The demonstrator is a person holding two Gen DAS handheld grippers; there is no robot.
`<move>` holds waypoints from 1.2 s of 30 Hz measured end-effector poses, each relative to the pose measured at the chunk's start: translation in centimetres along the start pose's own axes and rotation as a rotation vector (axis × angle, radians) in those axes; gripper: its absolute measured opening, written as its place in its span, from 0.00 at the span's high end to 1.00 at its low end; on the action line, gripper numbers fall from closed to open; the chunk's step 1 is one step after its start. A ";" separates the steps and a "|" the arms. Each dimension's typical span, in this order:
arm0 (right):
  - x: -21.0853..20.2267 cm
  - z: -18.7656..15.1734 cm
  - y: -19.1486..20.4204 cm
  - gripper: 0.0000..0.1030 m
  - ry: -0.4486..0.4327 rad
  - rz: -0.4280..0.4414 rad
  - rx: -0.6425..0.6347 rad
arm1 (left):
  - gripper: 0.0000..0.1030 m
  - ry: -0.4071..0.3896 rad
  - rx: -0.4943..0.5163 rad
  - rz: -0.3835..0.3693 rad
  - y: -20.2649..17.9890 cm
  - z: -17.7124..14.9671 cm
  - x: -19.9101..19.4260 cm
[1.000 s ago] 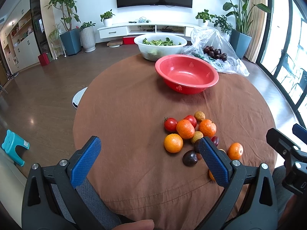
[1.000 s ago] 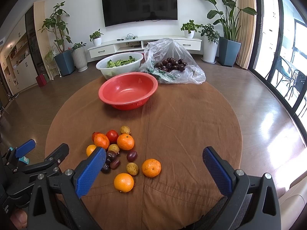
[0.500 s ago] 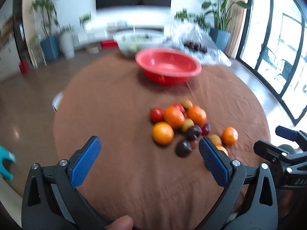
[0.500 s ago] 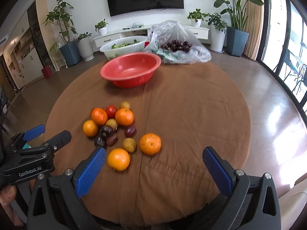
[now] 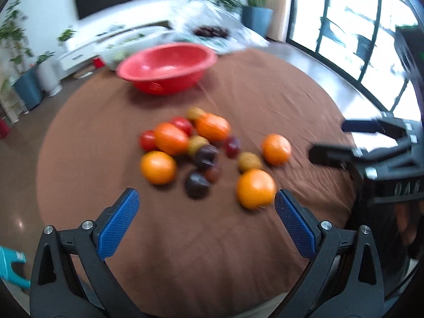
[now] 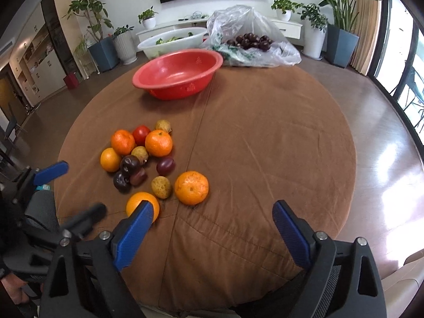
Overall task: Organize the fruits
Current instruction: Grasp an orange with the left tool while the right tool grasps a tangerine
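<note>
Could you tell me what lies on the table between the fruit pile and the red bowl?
Nothing: in the right wrist view, only bare brown tablecloth separates the fruit pile from the red bowl.

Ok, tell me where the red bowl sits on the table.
In the right wrist view the red bowl stands empty at the table's far side, left of centre, just before the white bowl and beside the plastic bag.

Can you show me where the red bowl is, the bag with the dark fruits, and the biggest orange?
red bowl [image 6: 172,73]: right wrist view, bare inside bottom.
bag [image 6: 281,50]: right wrist view, clear plastic beside the dark fruits.
biggest orange [image 6: 191,187]: right wrist view, middle of its peel.
</note>
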State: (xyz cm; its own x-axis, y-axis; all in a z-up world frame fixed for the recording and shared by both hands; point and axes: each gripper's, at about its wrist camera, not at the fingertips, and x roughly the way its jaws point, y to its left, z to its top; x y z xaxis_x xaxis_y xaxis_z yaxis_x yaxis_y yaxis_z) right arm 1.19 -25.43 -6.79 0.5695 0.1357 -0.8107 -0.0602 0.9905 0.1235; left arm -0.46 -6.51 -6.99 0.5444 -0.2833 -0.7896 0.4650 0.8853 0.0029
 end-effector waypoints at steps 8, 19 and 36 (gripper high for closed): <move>0.6 0.4 -1.2 0.11 0.001 0.026 0.035 | 0.26 0.050 0.034 -0.090 -2.0 0.4 2.8; 0.9 0.4 -2.7 0.11 0.005 0.037 0.074 | 0.65 0.093 0.030 -0.122 -2.7 0.7 4.9; 4.4 1.4 -0.2 0.28 0.118 0.133 -0.075 | 0.65 0.031 -0.072 -0.176 1.7 -0.9 0.9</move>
State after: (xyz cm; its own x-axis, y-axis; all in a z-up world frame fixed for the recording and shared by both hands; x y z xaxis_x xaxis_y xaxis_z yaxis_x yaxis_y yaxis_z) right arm 4.89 -25.10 -9.56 0.4530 0.2627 -0.8519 -0.1920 0.9619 0.1946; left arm 0.15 -4.96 -8.23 0.4363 -0.4257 -0.7927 0.4997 0.8473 -0.1799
